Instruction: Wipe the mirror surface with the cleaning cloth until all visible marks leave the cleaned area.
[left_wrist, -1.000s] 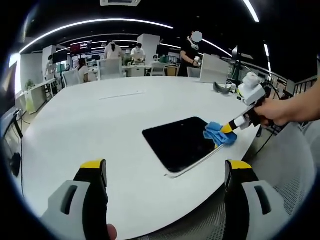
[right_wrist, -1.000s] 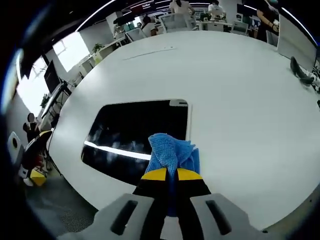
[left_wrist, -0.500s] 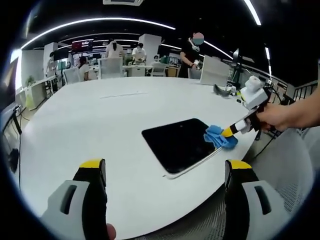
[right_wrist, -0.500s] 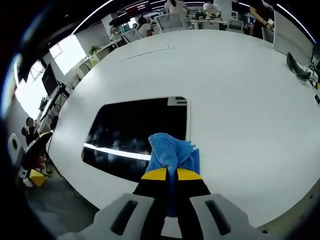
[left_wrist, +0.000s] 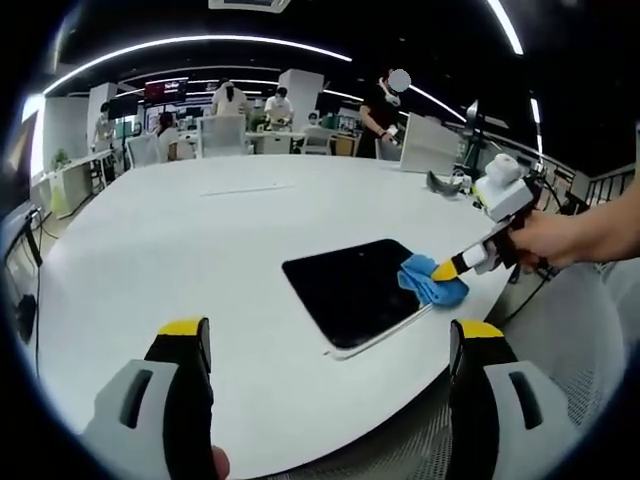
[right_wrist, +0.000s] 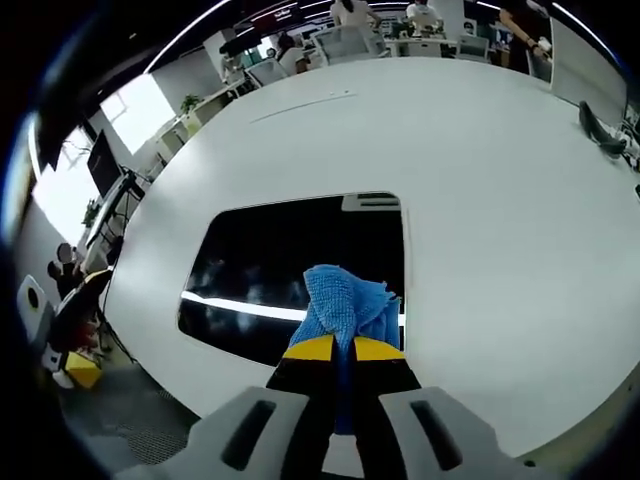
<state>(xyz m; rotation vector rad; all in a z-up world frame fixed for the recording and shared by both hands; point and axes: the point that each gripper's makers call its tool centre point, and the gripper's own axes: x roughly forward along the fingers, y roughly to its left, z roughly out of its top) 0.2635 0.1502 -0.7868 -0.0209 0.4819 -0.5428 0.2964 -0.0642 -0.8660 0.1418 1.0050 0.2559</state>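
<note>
A dark rectangular mirror (left_wrist: 355, 288) (right_wrist: 290, 268) lies flat on the round white table (left_wrist: 200, 250) near its edge. A blue cleaning cloth (left_wrist: 430, 281) (right_wrist: 348, 308) rests on the mirror's right part, pinched in my right gripper (left_wrist: 447, 267) (right_wrist: 338, 350), which is shut on it; a hand holds that gripper. The mirror reflects a ceiling light strip. My left gripper (left_wrist: 328, 345) hovers over the table's near edge, open, with nothing between its yellow-tipped jaws.
A dark object (left_wrist: 443, 180) (right_wrist: 603, 135) lies on the table's far right. People, chairs and desks (left_wrist: 245, 125) stand beyond the table. A mesh chair (left_wrist: 590, 350) sits by the table edge at the right.
The right gripper has slid the cloth a little further onto the mirror, toward its middle. The left gripper stays where it was.
</note>
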